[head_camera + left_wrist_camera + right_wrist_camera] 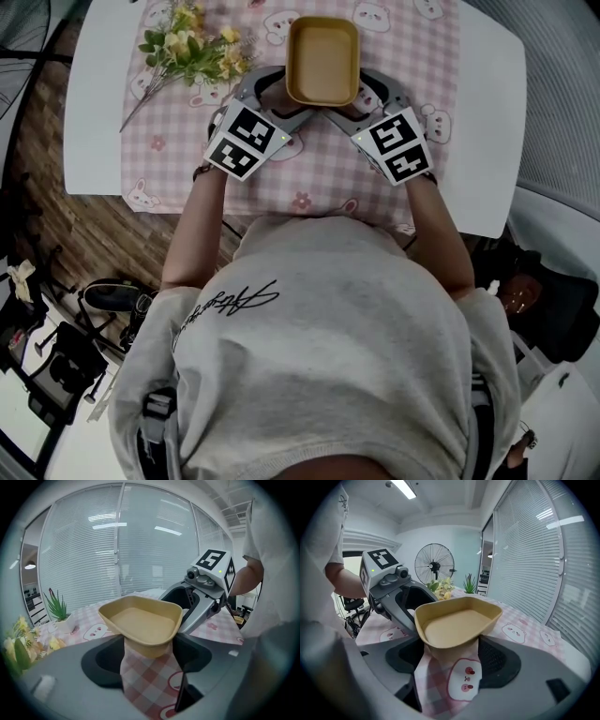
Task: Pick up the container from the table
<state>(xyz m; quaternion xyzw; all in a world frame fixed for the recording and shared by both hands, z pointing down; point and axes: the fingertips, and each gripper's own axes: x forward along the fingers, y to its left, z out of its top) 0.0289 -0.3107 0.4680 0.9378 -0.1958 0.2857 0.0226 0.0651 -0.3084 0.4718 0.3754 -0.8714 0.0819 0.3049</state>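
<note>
Container (pixel 322 60) clamped by both part-open jaws.

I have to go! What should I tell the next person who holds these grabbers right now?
Left gripper: shut on the container's near left corner.
Right gripper: shut on its near right corner.
Container: empty, upright, over the pink checked cloth on the table; flowers to its left.
Done: both grips are on.
Left: raise it level with both hands. I cannot tell whether it is off the cloth yet.
</note>
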